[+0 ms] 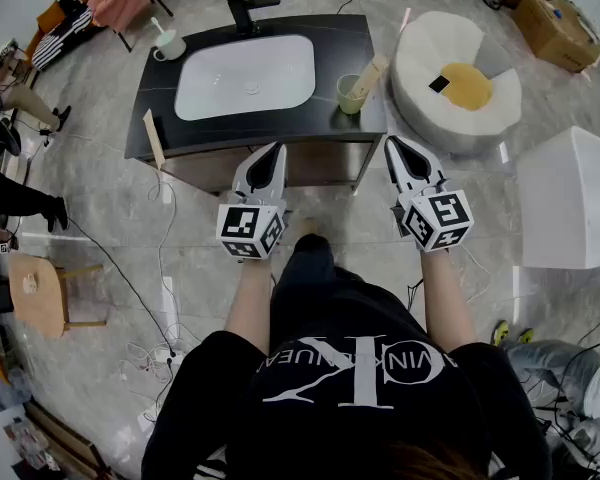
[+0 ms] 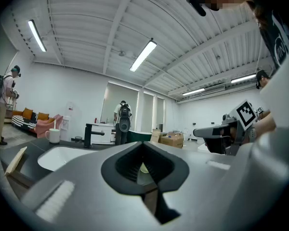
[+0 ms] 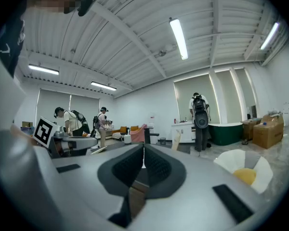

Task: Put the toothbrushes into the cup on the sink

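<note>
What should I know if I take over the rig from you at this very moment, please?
Left tongs: shut, empty, held just in front of the counter.
Right tongs: shut, empty, level with the left.
Green cup: right end of the counter, one toothbrush leaning in it.
White mug: back left, with something thin standing in it.
Left to do: what looks like a wooden toothbrush lies at the counter's left front edge; it probably goes into the cup next.
</note>
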The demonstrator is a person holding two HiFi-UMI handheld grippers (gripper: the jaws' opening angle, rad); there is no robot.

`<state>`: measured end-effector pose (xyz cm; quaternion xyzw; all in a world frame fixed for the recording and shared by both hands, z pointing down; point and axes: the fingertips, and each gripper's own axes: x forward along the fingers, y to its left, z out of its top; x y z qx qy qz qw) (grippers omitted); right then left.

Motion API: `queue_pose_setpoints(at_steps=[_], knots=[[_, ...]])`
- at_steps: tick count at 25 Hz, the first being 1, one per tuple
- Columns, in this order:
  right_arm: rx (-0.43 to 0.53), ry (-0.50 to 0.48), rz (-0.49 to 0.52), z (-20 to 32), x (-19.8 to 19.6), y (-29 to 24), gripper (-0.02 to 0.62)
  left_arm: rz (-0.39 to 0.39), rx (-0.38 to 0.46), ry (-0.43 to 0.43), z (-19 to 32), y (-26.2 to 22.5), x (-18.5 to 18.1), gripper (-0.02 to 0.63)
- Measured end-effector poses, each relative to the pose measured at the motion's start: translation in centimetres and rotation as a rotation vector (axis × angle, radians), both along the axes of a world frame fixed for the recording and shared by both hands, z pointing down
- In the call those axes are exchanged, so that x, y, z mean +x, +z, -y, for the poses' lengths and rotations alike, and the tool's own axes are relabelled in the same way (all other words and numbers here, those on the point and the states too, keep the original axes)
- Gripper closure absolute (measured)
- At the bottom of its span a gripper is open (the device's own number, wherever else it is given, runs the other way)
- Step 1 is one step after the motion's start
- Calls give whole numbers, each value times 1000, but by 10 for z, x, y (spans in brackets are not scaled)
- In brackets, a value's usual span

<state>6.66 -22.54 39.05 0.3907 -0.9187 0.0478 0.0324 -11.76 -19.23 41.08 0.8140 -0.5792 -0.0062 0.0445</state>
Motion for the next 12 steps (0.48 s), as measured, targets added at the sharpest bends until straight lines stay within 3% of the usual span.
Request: queue_pose_setpoints(at_steps=[12], knots=[[25,-4,10,-17,-4,-12,580,-3,26,3,-14,-11,0,594]])
